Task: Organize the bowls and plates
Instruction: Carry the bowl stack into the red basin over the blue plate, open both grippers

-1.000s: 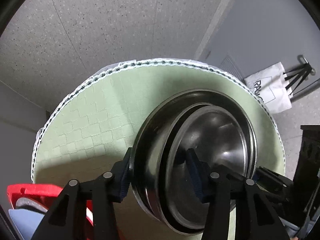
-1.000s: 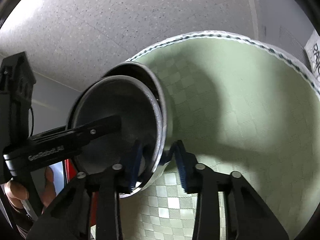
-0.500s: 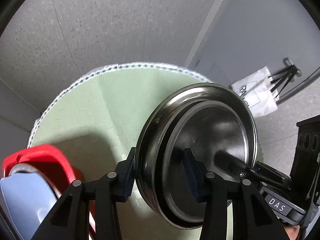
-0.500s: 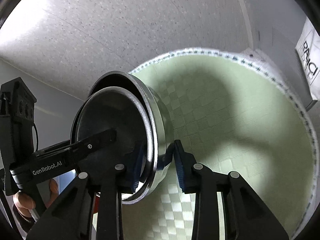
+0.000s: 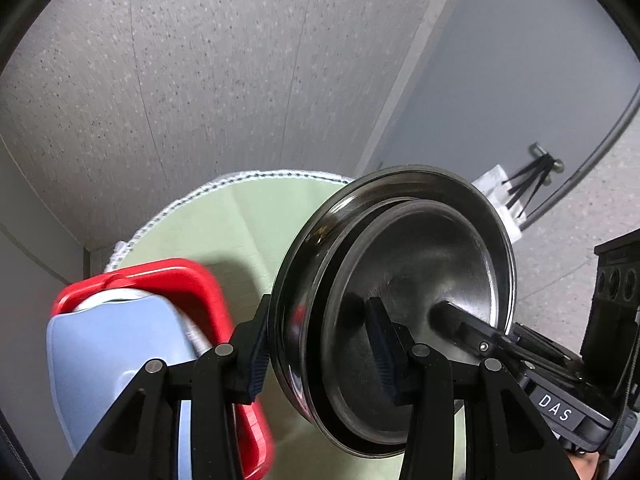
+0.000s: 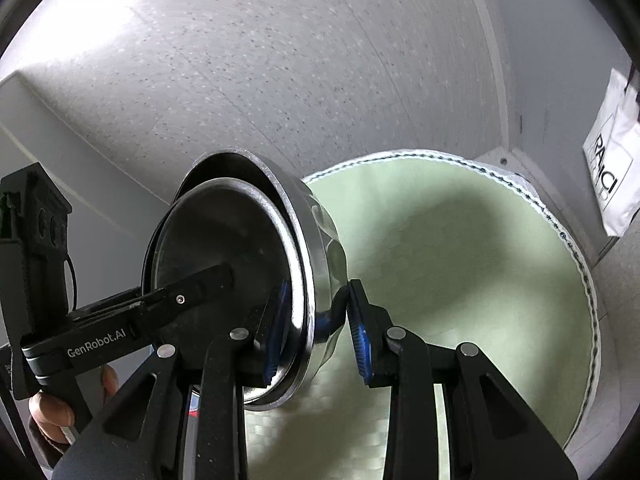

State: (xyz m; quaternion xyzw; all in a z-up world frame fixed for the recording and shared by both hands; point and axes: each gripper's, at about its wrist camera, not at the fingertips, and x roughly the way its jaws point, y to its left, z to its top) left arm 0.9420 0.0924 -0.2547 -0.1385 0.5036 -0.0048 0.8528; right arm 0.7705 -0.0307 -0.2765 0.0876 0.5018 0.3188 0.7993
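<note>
- Nested round steel bowls (image 5: 416, 280), one inside the other, are held tilted above a pale green checked round tablecloth (image 6: 460, 240).
- Left gripper (image 5: 320, 344) marked "GenRobot.AI" and right gripper (image 6: 316, 324) marked "DAS" each clamp the bowls' rims.
- White bag (image 6: 614, 172) reads "RAICI"; red plastic tray (image 5: 192, 280) holds a pale blue plate (image 5: 112, 344).

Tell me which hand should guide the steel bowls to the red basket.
Left, likely: the left tool clamps the steel bowls right beside the red basket, while the right tool grips their opposite rim, farther away.
</note>
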